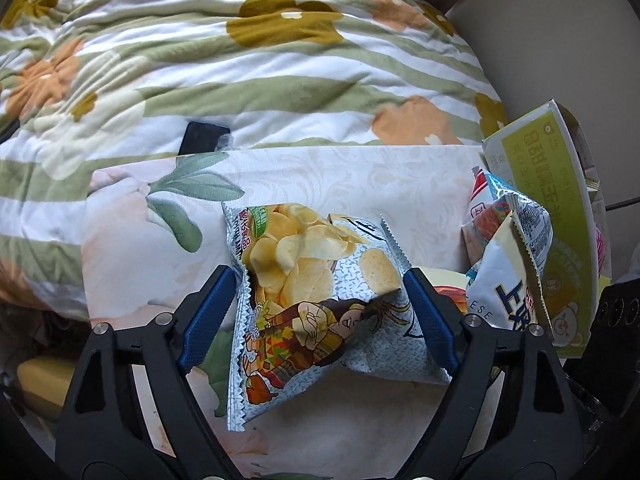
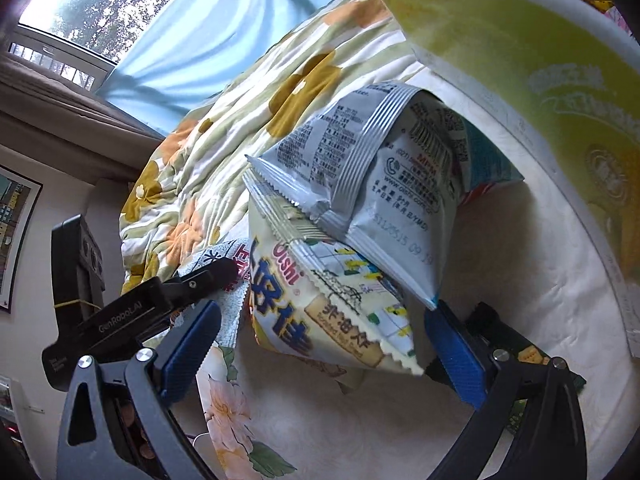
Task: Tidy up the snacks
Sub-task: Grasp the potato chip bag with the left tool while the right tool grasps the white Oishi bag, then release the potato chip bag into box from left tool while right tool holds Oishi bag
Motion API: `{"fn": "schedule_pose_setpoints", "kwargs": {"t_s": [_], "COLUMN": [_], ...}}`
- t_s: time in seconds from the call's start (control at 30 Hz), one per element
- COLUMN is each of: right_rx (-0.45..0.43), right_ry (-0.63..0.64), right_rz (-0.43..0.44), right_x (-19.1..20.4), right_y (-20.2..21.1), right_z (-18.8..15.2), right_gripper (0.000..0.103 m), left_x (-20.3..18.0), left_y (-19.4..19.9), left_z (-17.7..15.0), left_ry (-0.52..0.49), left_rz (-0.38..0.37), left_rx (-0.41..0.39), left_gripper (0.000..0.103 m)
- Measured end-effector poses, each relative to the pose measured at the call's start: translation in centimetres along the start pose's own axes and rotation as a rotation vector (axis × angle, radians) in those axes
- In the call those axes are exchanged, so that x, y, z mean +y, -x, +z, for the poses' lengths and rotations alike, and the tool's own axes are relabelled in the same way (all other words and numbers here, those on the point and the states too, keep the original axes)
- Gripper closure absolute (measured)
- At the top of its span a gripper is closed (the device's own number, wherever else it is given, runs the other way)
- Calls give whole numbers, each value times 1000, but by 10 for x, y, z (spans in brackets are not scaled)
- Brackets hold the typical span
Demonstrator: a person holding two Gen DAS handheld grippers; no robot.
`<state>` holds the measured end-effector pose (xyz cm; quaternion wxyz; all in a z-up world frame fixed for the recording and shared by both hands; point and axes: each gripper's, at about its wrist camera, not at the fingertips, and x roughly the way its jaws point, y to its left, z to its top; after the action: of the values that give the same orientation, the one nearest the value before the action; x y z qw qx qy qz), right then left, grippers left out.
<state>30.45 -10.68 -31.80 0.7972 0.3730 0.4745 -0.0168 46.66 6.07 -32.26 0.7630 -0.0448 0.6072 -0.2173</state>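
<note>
A silver potato chip bag (image 1: 316,280) lies on the cream floral cloth (image 1: 360,172). My left gripper (image 1: 320,276) straddles it, with both blue pads pressing its side edges, and the bag buckles in the middle. In the right wrist view, a cream Oishi bag (image 2: 320,312) leans under a grey-blue bag (image 2: 380,184). My right gripper (image 2: 323,312) is open around the Oishi bag, its pads clear of it. One of the left gripper's black fingers (image 2: 200,280) shows there on the chip bag (image 2: 228,280).
A green-yellow carton (image 1: 560,220) stands at the right with several snack bags (image 1: 504,292) leaning on it. A striped flower quilt (image 1: 240,60) lies behind the cloth, with a black flat object (image 1: 200,140) at its edge. A window and blue curtain (image 2: 192,40) lie beyond.
</note>
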Motion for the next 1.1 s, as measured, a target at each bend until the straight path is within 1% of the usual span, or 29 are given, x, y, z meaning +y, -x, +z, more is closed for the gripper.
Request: {"fn": "schedule_pose_setpoints", "kwargs": {"t_s": [0.1, 0.23, 0.5, 0.6, 0.63, 0.7, 0.73, 0.77, 0.8, 0.83, 0.87, 1.03, 1.1], "right_rx": [9, 16, 32, 41, 46, 51, 51, 53, 56, 57, 60, 57, 47], "right_ry": [1, 1, 12, 28, 33, 42, 48, 61, 69, 77, 85, 112, 126], "right_rz": [2, 10, 16, 9, 7, 5, 1, -4, -5, -4, 1, -3, -3], "right_x": [-1, -2, 3, 6, 6, 8, 9, 12, 13, 14, 17, 22, 26], "right_y": [-5, -6, -19, -23, -24, -26, -26, -26, -26, -27, -26, -22, -16], "right_z": [1, 1, 4, 2, 2, 0, 0, -1, -2, -4, -5, -10, -11], "right_gripper": [2, 2, 4, 11, 18, 20, 23, 28, 29, 35, 39, 41, 42], "left_x": [0, 3, 18, 22, 23, 26, 27, 28, 29, 30, 31, 32, 31], "left_y": [3, 10, 22, 26, 27, 29, 30, 31, 33, 34, 36, 52, 60], "left_z": [-3, -6, -23, -30, -32, -36, -37, -38, -40, -41, -43, -50, -52], "left_ry": [-9, -19, -1, 11, 16, 24, 26, 28, 31, 34, 36, 44, 46], "left_rz": [10, 13, 18, 18, 17, 16, 18, 19, 18, 17, 16, 10, 3], "left_rx": [-6, -14, -22, -24, -25, -27, -28, -29, -31, -33, -36, -60, -72], "left_gripper": [23, 31, 33, 33, 33, 33, 33, 33, 33, 33, 33, 34, 36]}}
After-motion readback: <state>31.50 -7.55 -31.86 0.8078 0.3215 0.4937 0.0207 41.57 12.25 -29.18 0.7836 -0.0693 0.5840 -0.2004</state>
